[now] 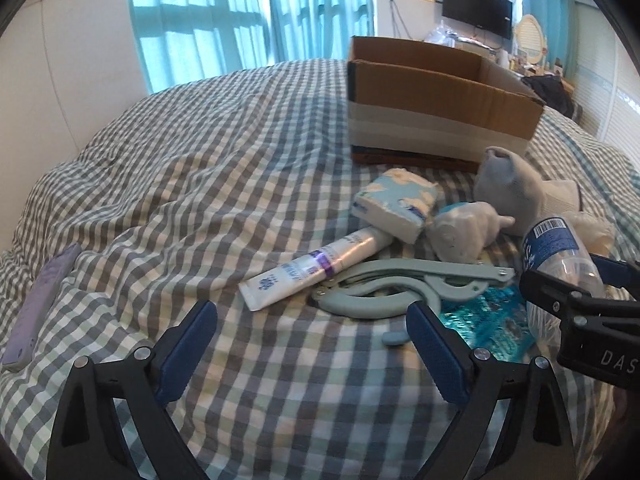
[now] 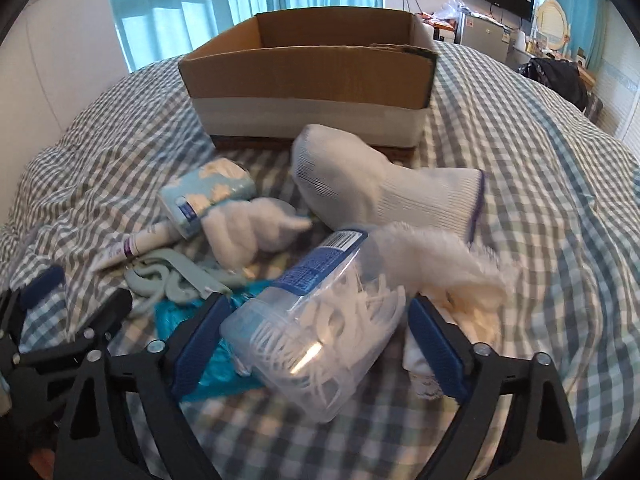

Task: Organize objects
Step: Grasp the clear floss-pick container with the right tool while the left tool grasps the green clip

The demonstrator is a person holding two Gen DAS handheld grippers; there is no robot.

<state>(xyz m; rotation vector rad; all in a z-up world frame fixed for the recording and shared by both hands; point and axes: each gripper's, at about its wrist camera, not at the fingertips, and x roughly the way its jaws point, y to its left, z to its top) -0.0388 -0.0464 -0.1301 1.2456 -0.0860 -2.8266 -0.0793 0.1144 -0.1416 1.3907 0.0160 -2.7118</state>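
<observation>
A pile of objects lies on the checked bed in front of an open cardboard box. My left gripper is open and empty, just short of a white tube and grey-green hooks. My right gripper is open with its fingers on either side of a clear floss-pick container with a blue label; whether the pads touch it I cannot tell. The right gripper also shows in the left wrist view. A tissue pack, rolled white socks and a large white sock lie behind.
A purple flat case lies at the bed's left edge. A teal crinkly packet lies under the container. A white fluffy item sits to its right. Curtains, a wall and cluttered furniture stand beyond the bed.
</observation>
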